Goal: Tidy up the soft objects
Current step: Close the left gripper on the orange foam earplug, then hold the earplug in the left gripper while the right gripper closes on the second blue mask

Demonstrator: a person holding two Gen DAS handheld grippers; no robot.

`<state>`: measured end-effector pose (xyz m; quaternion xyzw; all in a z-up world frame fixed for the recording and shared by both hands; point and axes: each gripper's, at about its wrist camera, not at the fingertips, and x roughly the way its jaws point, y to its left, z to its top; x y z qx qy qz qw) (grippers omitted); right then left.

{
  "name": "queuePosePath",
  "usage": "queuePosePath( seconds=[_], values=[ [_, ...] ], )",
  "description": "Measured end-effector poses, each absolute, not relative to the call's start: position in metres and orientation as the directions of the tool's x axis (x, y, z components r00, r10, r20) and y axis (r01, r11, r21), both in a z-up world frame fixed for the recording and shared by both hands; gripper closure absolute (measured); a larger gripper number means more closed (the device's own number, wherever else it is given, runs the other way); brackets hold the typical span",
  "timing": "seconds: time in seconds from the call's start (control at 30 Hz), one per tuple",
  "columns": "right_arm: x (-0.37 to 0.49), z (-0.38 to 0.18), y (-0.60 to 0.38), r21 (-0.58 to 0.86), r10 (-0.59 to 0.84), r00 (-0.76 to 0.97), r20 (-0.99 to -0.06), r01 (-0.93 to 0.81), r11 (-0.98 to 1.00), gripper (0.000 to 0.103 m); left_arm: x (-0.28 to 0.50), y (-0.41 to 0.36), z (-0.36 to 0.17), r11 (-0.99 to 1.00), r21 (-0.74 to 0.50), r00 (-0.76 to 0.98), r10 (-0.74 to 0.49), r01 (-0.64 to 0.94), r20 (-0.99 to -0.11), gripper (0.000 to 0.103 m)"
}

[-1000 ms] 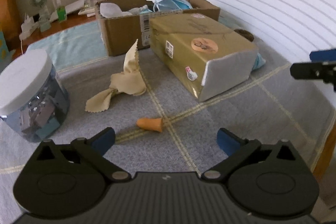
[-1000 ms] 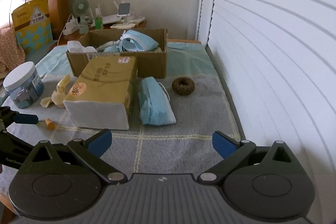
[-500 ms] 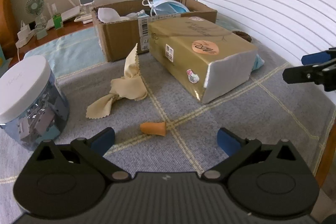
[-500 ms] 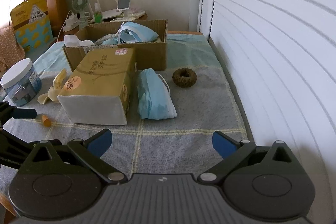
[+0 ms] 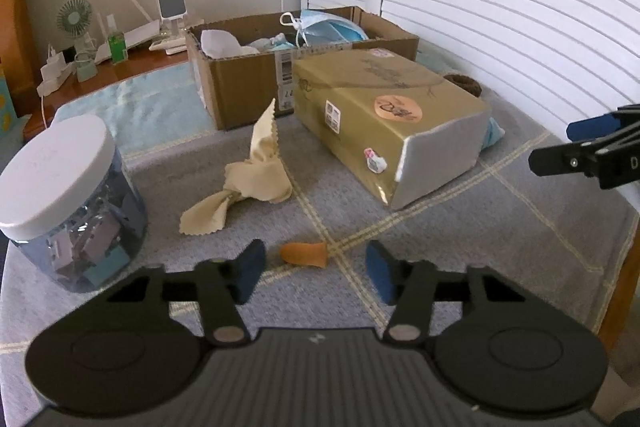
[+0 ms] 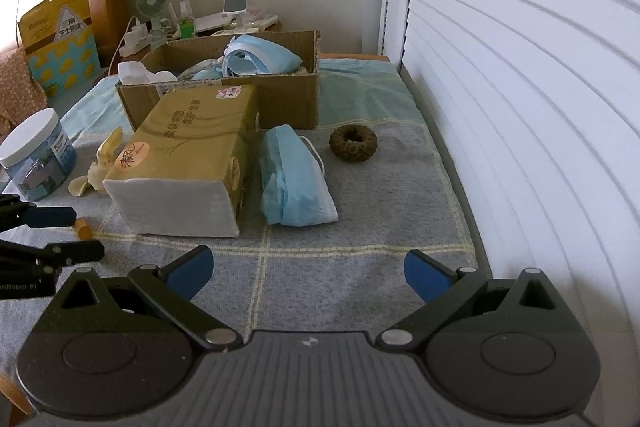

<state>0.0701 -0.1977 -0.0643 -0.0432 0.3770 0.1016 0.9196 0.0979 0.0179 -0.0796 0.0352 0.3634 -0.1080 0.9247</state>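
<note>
A small orange foam earplug [image 5: 304, 255] lies on the grey checked cloth, between the blue pads of my left gripper [image 5: 315, 273]. The jaws are closing and a gap still shows on each side of the earplug. A crumpled cream cloth [image 5: 248, 171] lies just beyond it. In the right wrist view a blue face mask [image 6: 294, 179] and a brown scrunchie [image 6: 353, 142] lie ahead of my right gripper [image 6: 308, 271], which stands wide open and empty. The cardboard box [image 6: 288, 95] at the back holds more masks and tissue.
A gold tissue pack [image 5: 384, 115] lies in the middle between the two grippers. A white-lidded jar [image 5: 60, 195] stands at the left. A white louvred wall [image 6: 520, 107] runs along the right. The nightstand [image 5: 120, 67] behind carries a fan and small bottles.
The left gripper's jaws have come in from wide open to a narrow gap around the earplug. Both hands have stayed in place.
</note>
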Motion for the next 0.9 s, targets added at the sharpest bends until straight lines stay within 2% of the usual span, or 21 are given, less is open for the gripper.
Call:
queuePosePath(
  seconds=[0.1,0.2,0.3,0.43,0.67,0.9],
  values=[
    [0.071,-0.065,-0.197,-0.005,0.154,0.695,-0.702,-0.222,0.975,0.0,0.097,0.019,-0.079,0.972,-0.006,0.719,-0.178,0.235,-0.672,0.069],
    [0.072,-0.065,-0.197,-0.006,0.155,0.696,-0.701,-0.223,0.975,0.0,0.097,0.017,-0.079,0.97,0.0,0.721,-0.181,0.243,-0.669,0.075],
    [0.074,-0.066,-0.196,-0.01,0.156,0.696,-0.701,-0.229,0.973,0.003,0.097,0.017,-0.079,0.97,0.002,0.723,-0.18,0.244,-0.667,0.075],
    [0.08,-0.07,-0.193,-0.027,0.152,0.696,-0.702,-0.24,0.97,0.017,0.097,0.019,-0.079,0.971,-0.013,0.72,-0.187,0.241,-0.668,0.075],
    [0.095,-0.079,-0.188,-0.048,0.158,0.696,-0.701,-0.266,0.963,0.031,0.098,0.019,-0.079,0.971,-0.02,0.717,-0.188,0.237,-0.671,0.075],
    [0.111,-0.08,-0.185,-0.038,0.184,0.706,-0.684,-0.287,0.957,0.036,0.1,0.02,-0.078,0.971,-0.023,0.713,-0.19,0.237,-0.675,0.076]
  ],
)
